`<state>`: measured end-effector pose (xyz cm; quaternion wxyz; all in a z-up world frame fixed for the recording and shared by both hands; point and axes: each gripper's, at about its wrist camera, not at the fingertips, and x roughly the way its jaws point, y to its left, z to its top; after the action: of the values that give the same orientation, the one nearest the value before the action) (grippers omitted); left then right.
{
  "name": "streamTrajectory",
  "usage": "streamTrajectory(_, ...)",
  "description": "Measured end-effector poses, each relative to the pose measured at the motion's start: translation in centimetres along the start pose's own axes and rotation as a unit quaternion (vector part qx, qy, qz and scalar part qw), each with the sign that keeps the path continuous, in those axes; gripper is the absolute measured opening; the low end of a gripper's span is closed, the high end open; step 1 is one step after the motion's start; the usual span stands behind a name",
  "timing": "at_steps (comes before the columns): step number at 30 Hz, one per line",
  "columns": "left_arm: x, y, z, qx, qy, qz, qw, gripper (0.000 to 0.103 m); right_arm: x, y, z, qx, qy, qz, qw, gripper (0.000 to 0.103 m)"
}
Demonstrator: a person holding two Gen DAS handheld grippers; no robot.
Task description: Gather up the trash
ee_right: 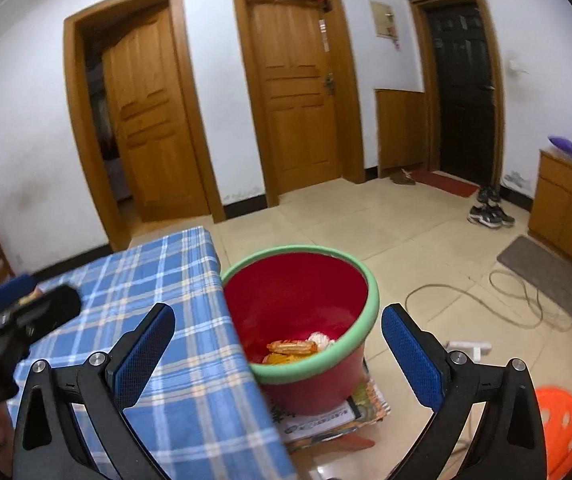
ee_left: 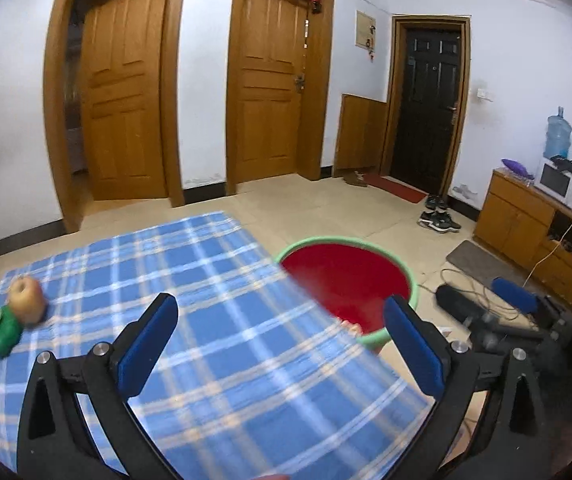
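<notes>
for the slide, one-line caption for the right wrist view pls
Open right gripper poised above the red bin holding wrappers, beside the blue plaid tablecloth.

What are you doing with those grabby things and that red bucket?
A person is tidying trash with a gripper in each hand. Both the left gripper and right gripper are open and empty. Some wrappers lie in the red bucket beside the table. An apple and a green bottle sit on the table.
</notes>
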<state>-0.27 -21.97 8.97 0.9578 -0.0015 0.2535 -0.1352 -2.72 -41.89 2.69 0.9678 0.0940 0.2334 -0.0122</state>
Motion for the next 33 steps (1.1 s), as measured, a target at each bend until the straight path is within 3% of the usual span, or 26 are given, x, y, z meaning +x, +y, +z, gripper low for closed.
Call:
streamTrajectory(6,0.6,2.2,-3.2,-0.029,0.018,0.001,0.9994,0.101,-1.3,1.0,-2.9,-0.015,0.001,-0.019,1.000,0.103)
streamTrajectory(11,1.2,1.2,-4.5,-0.022,0.021,-0.017,0.9994,0.101,-3.0,2.0,-3.9,-0.040,-0.018,-0.010,0.999,0.103)
streamTrajectory(18,1.4,0.7,-4.6,-0.022,0.019,-0.014,0.9995,0.099,-2.7,1.9,-3.5,-0.030,-0.029,0.017,0.999,0.103)
streamTrajectory(33,1.8,1.2,-5.2,-0.031,0.029,-0.012,0.9990,0.099,-1.7,2.0,-4.2,-0.038,-0.010,0.020,0.999,0.103)
